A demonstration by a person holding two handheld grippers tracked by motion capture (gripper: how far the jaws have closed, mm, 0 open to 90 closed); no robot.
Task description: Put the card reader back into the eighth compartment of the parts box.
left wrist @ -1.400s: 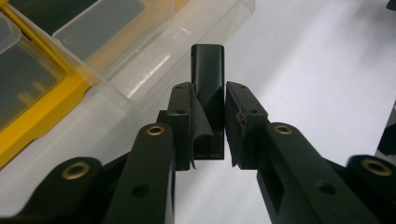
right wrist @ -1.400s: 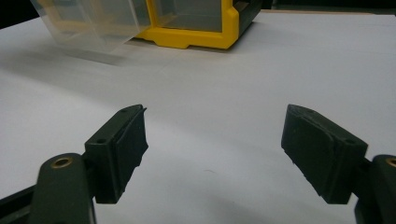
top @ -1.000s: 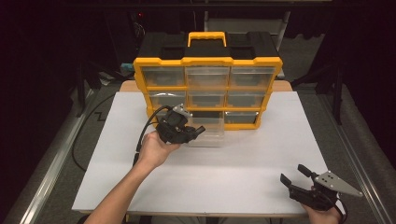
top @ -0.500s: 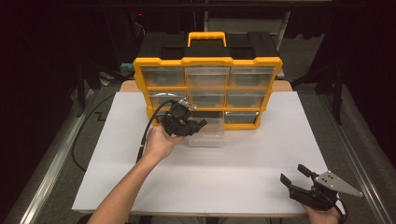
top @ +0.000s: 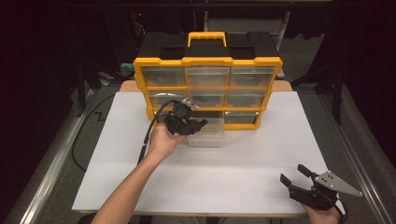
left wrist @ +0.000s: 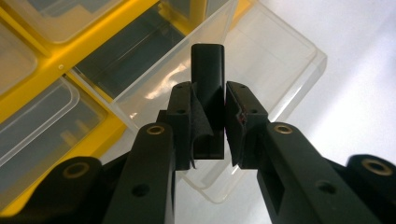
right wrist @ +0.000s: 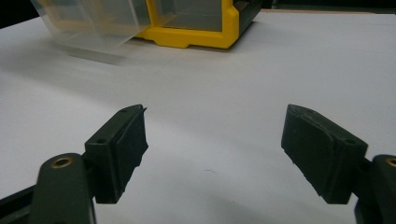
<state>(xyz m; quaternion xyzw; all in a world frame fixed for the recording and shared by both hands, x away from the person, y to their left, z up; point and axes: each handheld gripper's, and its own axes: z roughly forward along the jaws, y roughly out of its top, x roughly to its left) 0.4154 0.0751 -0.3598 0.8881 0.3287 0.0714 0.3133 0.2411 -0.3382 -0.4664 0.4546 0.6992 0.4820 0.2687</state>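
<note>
A yellow and black organizer case (top: 208,88) with clear drawers stands upright at the back of the white table (top: 210,158). Its bottom middle clear drawer (top: 208,133) is pulled out onto the table. My left gripper (top: 194,126) hovers over that drawer's left side, shut on a small black rectangular block (left wrist: 208,100), which in the left gripper view hangs above the open drawer (left wrist: 261,79). At the table's front right corner my right gripper (top: 294,175) rests open, nothing between its pads (right wrist: 126,149).
The case's other drawers (top: 252,77) are closed. A black cable (top: 152,128) trails from the left gripper off the table's left side. In the right gripper view, the case's yellow corner (right wrist: 205,32) and the pulled drawer (right wrist: 93,23) lie far ahead across bare white table.
My left gripper has moved slightly right and forward with the black block, coming over the open drawer. The right gripper has stayed put.
</note>
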